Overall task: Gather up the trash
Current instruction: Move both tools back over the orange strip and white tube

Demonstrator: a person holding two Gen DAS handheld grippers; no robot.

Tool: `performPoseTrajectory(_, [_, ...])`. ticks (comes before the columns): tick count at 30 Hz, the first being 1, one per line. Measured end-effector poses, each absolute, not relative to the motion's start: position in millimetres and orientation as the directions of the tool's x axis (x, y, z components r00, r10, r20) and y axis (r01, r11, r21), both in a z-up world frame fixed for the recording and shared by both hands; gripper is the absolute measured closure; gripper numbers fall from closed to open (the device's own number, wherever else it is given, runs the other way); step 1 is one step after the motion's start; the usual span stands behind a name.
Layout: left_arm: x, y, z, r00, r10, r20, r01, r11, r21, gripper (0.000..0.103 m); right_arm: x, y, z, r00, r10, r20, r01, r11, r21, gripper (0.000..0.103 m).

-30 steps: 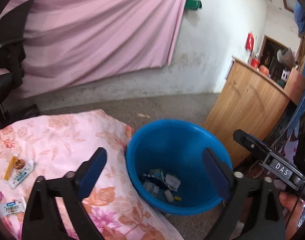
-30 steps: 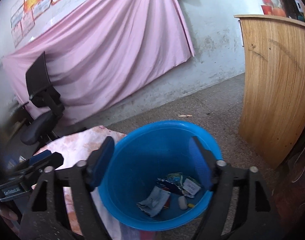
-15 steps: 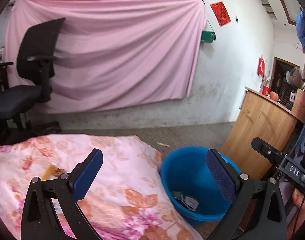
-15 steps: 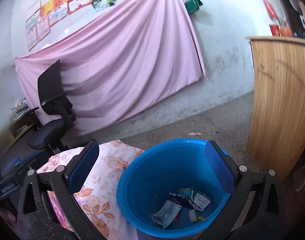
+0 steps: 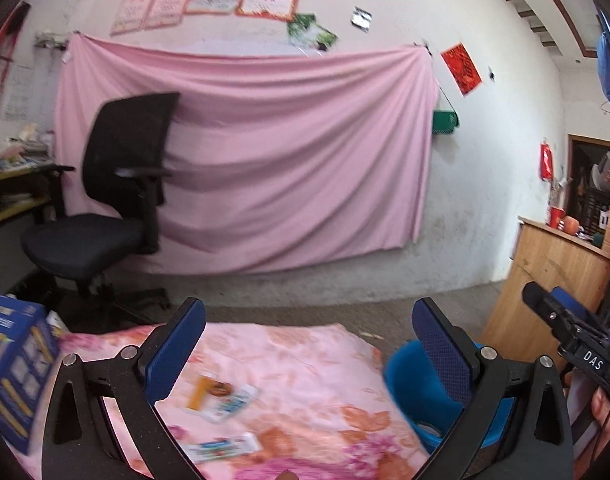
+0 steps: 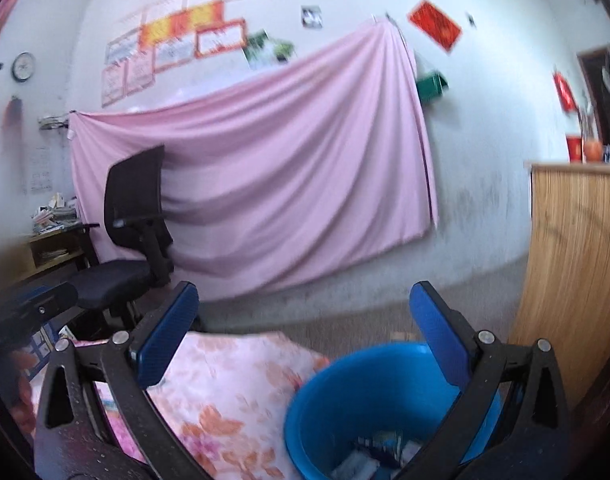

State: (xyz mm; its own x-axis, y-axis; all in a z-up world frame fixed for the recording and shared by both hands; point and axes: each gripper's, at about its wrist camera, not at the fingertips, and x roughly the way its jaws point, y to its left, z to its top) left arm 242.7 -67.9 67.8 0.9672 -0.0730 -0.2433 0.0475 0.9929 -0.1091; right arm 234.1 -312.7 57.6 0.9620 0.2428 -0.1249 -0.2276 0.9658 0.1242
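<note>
Some trash (image 6: 379, 450) is in the blue bucket (image 6: 345, 392), but wrappers (image 5: 225, 400) wait on the flowery cloth (image 5: 305, 360), and both grippers, left (image 5: 309, 344) and right (image 6: 305, 328), are wide open, holding nothing.

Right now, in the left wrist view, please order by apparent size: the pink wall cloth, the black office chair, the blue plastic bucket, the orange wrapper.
1. Pink wall cloth, by far largest.
2. Black office chair.
3. Blue plastic bucket, partly hidden by the hand-held gripper, so unsure.
4. Orange wrapper, smallest.
</note>
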Motion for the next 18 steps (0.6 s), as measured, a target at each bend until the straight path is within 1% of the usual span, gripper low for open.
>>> performPoseTrajectory(4, [223.0,-44.9,77.0,0.982,-0.011,-0.187,-0.005,0.997,-0.083,0.002,219.9,-288.2,64.8,0.962,0.269,-0.043,-0.264,0.96,0.098,0.0])
performPoseTrajectory(6, [214.3,-34.2,80.3,0.985,0.01,-0.169,-0.023,0.997,-0.073,0.002,214.0,-278.8,67.5,0.958,0.286,-0.016,-0.283,0.954,0.1,0.0])
performPoseTrajectory(13, [182.6,0.0,81.0,0.991,0.083,-0.109,-0.088,0.995,-0.044,0.002,195.3,-254.4,73.9,0.944,0.325,0.061,-0.331,0.934,0.135,0.0])
performPoseTrajectory(16, [173.4,11.3,75.5,0.99,0.107,-0.089,-0.111,0.993,-0.043,0.002,190.4,-245.9,75.0,0.935,0.34,0.096,-0.35,0.928,0.125,0.0])
performPoseTrajectory(18, [170.5,18.1,70.5,0.989,0.118,-0.086,-0.122,0.992,-0.04,0.002,188.8,-238.6,74.2,0.931,0.351,0.1,-0.362,0.925,0.115,0.0])
